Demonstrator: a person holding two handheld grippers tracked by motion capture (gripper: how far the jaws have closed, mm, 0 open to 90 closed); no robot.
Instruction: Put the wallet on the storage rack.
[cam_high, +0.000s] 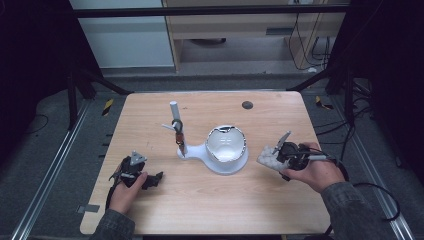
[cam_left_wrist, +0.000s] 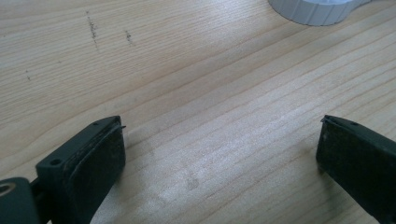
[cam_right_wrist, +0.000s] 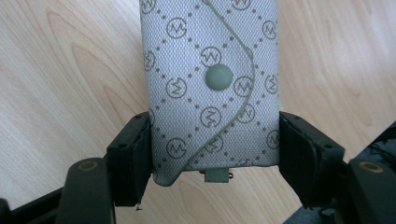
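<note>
Lab, aluminium frame rails (cam_high: 47, 165), trailing cables (cam_high: 320, 47)

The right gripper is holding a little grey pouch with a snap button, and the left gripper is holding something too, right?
Not quite. The right gripper does have its jaws shut on the grey patterned pouch with the snap button. But the left gripper holds nothing: the left gripper view shows its jaws wide apart with bare wooden table between them.
</note>
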